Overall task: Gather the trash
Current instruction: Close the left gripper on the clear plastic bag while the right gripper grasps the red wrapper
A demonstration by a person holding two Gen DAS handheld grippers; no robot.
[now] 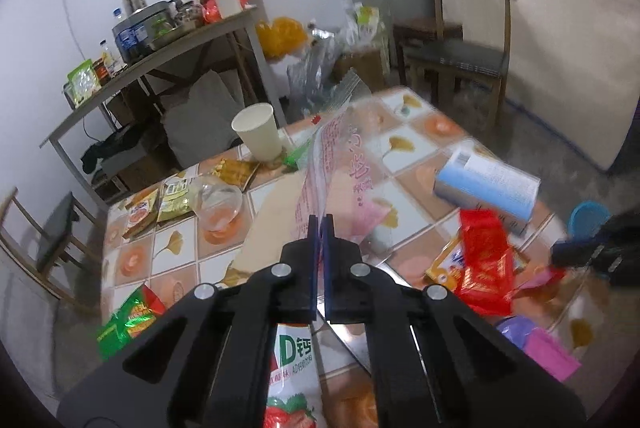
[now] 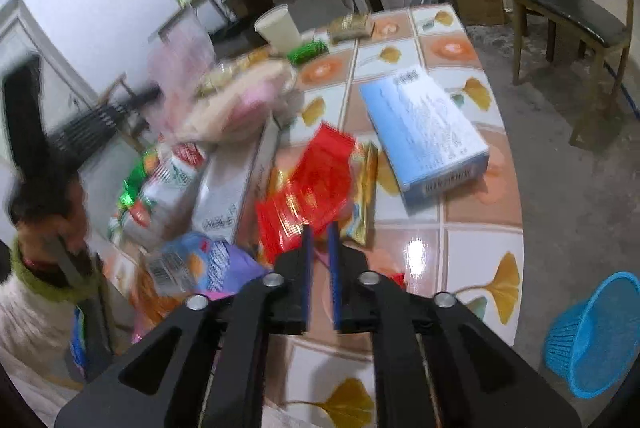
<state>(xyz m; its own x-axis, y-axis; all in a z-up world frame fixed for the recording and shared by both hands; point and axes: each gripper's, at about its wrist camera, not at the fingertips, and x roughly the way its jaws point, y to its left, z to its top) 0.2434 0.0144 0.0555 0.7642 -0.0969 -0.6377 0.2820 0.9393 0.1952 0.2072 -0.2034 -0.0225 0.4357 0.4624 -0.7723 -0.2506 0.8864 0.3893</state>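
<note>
My left gripper (image 1: 321, 224) is shut on the lower edge of a clear plastic bag with pink print (image 1: 340, 163), which hangs lifted above the tiled table (image 1: 400, 143). In the right wrist view that bag (image 2: 188, 67) is a blur at the left, above a person's hand (image 2: 48, 211). My right gripper (image 2: 320, 232) stands low over the table with its jaws a narrow gap apart and nothing pinched. A red wrapper (image 2: 312, 183) lies just beyond its tips, on a gold packet. The red wrapper (image 1: 484, 268) also shows at the right of the left wrist view.
A blue-and-white box (image 2: 424, 131), a paper cup (image 2: 278, 25), a purple packet (image 2: 208, 264), a long white box (image 2: 232, 183) and several snack packets litter the table. A blue basket (image 2: 592, 336) stands on the floor right of the table. A chair (image 2: 568, 11) stands beyond.
</note>
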